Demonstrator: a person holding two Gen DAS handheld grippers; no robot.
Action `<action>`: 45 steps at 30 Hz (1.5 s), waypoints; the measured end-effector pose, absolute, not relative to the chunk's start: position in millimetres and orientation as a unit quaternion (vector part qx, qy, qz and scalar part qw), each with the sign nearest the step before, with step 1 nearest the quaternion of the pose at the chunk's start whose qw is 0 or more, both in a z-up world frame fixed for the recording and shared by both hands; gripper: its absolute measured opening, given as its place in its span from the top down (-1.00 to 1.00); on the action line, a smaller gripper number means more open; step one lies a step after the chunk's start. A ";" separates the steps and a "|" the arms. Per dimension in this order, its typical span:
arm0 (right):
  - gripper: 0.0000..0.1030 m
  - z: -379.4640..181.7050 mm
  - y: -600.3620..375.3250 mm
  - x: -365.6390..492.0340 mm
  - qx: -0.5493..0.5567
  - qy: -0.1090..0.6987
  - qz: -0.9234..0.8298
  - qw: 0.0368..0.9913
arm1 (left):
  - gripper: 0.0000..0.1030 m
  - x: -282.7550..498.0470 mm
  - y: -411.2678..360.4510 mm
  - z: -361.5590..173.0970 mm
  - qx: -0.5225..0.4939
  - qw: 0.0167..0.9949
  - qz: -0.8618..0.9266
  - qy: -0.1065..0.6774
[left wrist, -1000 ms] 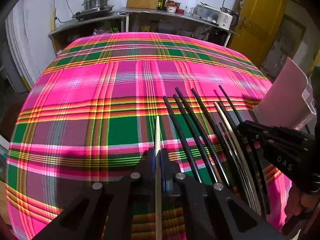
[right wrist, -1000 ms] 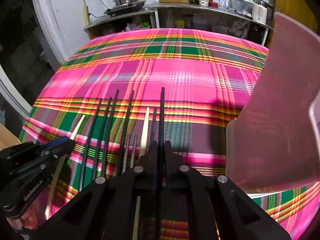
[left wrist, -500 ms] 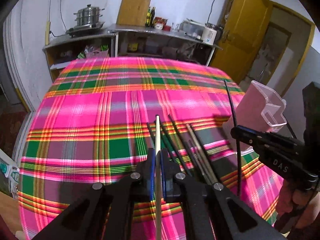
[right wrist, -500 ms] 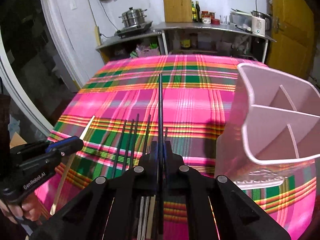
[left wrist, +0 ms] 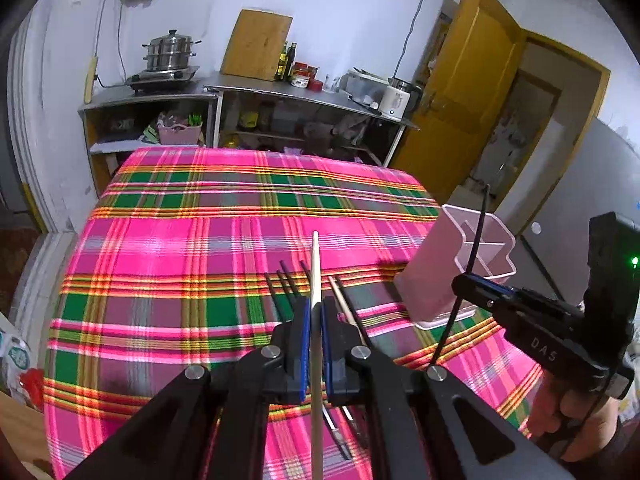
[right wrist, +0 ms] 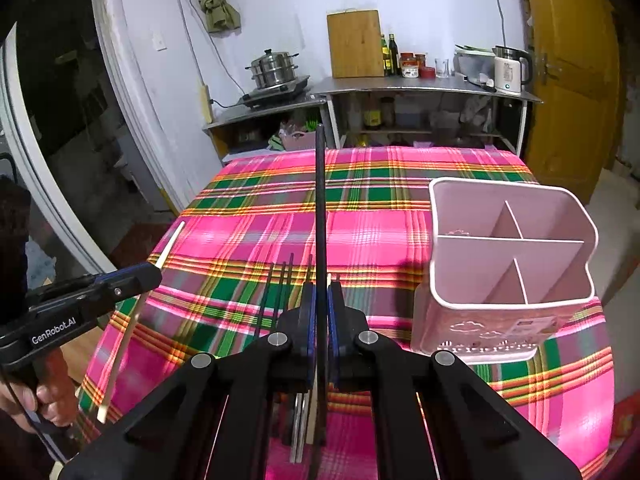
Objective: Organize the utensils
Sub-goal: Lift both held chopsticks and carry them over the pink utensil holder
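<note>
1. In the left wrist view, the left gripper (left wrist: pixel 315 312) sits at bottom centre, its blue-padded jaws clamped on a pale chopstick (left wrist: pixel 315 264) that points up the frame over the cloth (left wrist: pixel 180 248).
2. The right gripper (left wrist: pixel 464 282) shows at the right edge of that view, pinching a black chopstick (left wrist: pixel 476 240) that rises nearly upright in front of the holder (left wrist: pixel 432 280).
3. The holder is pink, with dividers inside, and stands on the cloth at right of centre.
4. Loose chopsticks (left wrist: pixel 286 280), mostly black with one pale, lie on the cloth just ahead of the left gripper, partly hidden by it.
5. In the right wrist view, the right gripper (right wrist: pixel 318 308) is at bottom centre, jaws closed on the black chopstick (right wrist: pixel 320 208), which runs straight up the middle of the frame.
6. The holder (right wrist: pixel 576 216) fills the right side of this view, its compartments open to the camera.
7. The left gripper (right wrist: pixel 154 270) reaches in from the lower left, gripping the pale chopstick (right wrist: pixel 170 242) at a slant.
8. Loose chopsticks (right wrist: pixel 276 284) lie on the cloth (right wrist: pixel 380 220) just left of the right gripper.
</note>
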State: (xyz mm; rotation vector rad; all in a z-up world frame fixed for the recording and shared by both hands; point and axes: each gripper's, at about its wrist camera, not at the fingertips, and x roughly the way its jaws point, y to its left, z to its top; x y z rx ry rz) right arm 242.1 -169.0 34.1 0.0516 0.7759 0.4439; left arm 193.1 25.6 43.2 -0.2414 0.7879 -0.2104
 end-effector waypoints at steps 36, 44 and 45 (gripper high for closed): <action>0.89 44.6 -178.5 239.2 0.033 0.359 0.218 0.907 | 0.64 276.6 21.2 -75.3 -0.059 0.872 -0.055 0.482; 0.89 47.5 -180.1 243.0 0.032 0.353 0.220 0.909 | 0.64 289.9 15.5 -83.9 -0.029 0.872 -0.044 0.486; 0.89 47.0 -180.1 243.3 0.032 0.353 0.222 0.908 | 0.64 292.2 14.6 -83.9 -0.028 0.872 -0.043 0.488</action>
